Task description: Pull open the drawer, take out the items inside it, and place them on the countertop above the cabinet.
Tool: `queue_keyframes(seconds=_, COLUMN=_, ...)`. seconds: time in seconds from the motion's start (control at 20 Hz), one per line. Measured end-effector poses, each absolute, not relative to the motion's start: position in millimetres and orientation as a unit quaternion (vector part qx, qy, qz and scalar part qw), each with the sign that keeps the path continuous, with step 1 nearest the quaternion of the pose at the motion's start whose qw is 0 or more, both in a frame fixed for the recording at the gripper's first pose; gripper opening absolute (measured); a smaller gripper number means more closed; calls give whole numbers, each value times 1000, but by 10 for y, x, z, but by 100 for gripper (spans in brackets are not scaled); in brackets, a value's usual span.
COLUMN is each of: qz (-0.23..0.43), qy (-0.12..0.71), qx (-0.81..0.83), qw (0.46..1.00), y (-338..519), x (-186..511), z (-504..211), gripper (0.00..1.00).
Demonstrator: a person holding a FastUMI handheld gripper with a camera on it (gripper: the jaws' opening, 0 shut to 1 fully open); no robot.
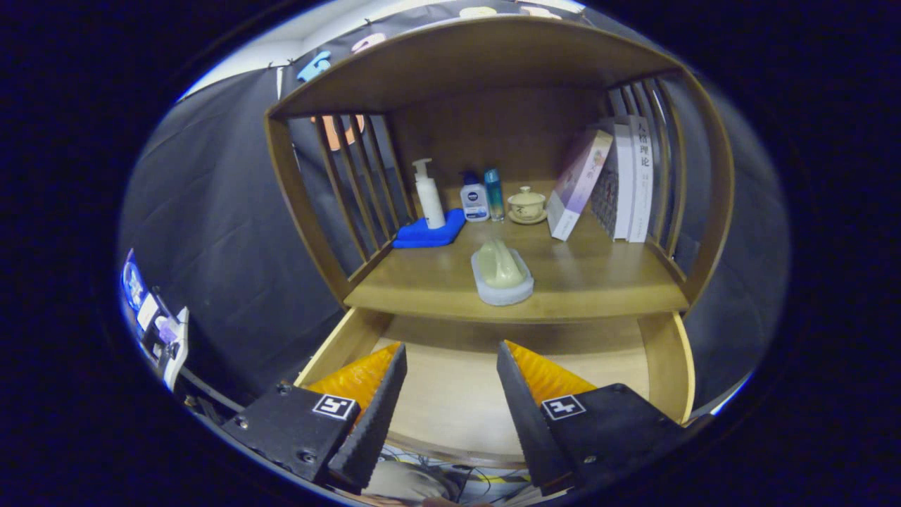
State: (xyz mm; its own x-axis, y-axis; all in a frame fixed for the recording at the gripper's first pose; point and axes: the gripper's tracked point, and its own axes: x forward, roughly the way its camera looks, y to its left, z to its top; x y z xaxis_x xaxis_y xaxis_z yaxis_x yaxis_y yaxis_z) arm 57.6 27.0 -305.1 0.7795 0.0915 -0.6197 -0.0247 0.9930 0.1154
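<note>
We held the tongs (pixel 450 366) wide open and empty over the pulled-out drawer (pixel 665 352), whose visible floor looked bare, while the soap dish (pixel 501 273) sat straight ahead beyond them on the tabletop (pixel 598 282).

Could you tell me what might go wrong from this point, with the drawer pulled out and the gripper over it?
1. The open gripper hangs over the pulled-out wooden drawer; lifting carelessly could knock the countertop's front edge.
2. The pale soap in its white dish sits near that edge, so a bump could push it off into the drawer.
3. The leaning books could topple if the cabinet is jolted.
</note>
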Motion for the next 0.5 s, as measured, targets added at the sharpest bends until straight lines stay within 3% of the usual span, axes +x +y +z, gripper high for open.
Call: queue_keyframes(seconds=0.5, qz=14, qy=204, qx=25, qw=979, y=380, x=-269, z=-2975, gripper=87)
